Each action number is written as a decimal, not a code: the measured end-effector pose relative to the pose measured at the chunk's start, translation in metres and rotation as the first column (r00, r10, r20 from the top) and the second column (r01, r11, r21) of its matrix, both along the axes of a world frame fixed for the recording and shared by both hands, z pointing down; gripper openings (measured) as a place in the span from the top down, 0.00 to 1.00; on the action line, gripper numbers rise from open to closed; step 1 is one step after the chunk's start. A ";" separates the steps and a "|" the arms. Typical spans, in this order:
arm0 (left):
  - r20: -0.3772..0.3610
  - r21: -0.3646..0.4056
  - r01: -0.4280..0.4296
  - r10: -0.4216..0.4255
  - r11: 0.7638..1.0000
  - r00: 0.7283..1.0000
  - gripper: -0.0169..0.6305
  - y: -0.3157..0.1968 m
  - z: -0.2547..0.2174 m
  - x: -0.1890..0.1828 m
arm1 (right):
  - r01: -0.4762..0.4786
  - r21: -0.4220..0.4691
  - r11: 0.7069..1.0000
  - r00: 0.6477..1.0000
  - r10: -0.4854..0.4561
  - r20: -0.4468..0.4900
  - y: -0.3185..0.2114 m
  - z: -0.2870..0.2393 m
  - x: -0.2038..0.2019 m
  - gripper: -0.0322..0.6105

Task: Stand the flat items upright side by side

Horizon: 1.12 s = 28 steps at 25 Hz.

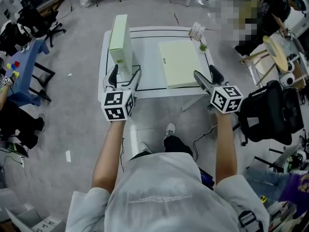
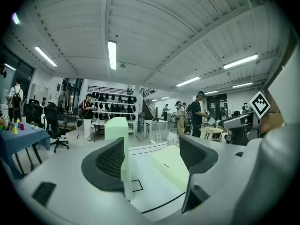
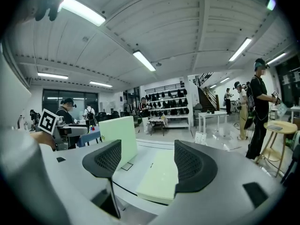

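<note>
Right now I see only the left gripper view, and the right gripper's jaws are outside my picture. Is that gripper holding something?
Observer: No. The right gripper has its jaws apart with nothing between the pads. The flat book lies on the table beyond them.
Operator: Where is it compared with the table?
Observer: In the head view it hovers at the near right corner of the table, close to the flat book's near corner. I cannot tell whether they touch.
Operator: The upright book is half hidden behind my jaw. How does it stand?
Observer: From above, the upright book stands on its long edge along the table's left side and reaches almost to the far edge.
</note>
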<state>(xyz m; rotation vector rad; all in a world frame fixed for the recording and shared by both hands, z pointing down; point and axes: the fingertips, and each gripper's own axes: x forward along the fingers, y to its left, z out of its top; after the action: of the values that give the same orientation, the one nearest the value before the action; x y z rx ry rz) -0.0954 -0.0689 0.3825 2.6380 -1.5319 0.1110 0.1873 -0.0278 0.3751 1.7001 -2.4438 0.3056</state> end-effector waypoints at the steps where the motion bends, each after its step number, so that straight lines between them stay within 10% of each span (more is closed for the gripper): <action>1: 0.004 -0.006 -0.009 0.009 1.000 1.000 0.39 0.001 0.004 0.008 | -0.005 -0.004 1.000 1.000 0.005 0.003 0.001 0.002 0.006 0.38; 15: -0.075 -0.243 -0.124 0.108 0.962 0.991 0.39 -0.059 0.087 0.171 | 0.085 -0.159 0.984 0.987 -0.061 0.147 -0.077 0.077 0.117 0.38; 28: -0.069 -0.600 -0.038 -0.004 0.799 0.998 0.39 -0.163 0.217 0.223 | 0.327 -0.402 0.855 0.930 -0.216 0.296 -0.193 0.206 0.141 0.36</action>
<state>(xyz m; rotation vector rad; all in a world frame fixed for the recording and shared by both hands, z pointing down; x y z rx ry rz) 0.1279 -0.2317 0.5992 2.1166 -1.1881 0.4308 0.3280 -0.2212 0.5815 1.1604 -2.4725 0.9995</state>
